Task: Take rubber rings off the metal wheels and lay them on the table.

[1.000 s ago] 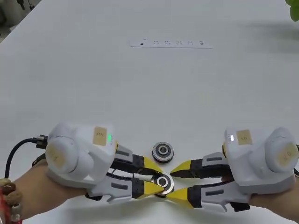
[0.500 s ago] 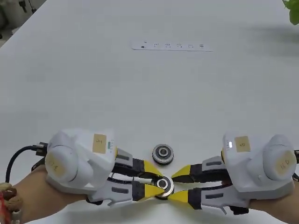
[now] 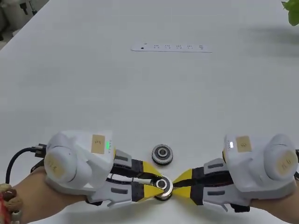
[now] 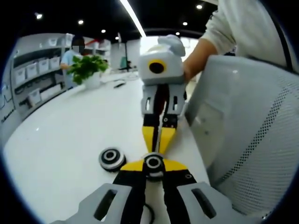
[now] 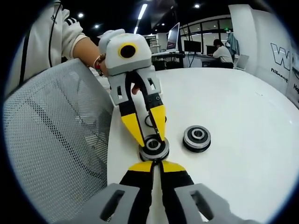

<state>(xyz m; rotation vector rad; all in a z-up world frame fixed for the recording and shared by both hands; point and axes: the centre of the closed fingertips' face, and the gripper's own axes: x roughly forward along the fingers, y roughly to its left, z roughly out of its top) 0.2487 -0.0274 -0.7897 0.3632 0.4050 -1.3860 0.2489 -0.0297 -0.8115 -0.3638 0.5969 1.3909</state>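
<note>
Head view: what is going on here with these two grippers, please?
A person works at a white table with a gripper in each hand. The left gripper is shut on a metal wheel near the table's edge. The right gripper meets it from the other side, jaws close together at the wheel's rubber ring; the ring is not yet off. A second metal wheel lies apart, farther out.

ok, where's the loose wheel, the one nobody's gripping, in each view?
Head view: loose wheel at lower centre, on the table just beyond the held wheel.
Left gripper view: lower left of centre, to the left of the held wheel.
Right gripper view: right of centre, to the right of the held wheel.
Shared landmark: the held wheel, at the yellow jaw tips in all three.
</note>
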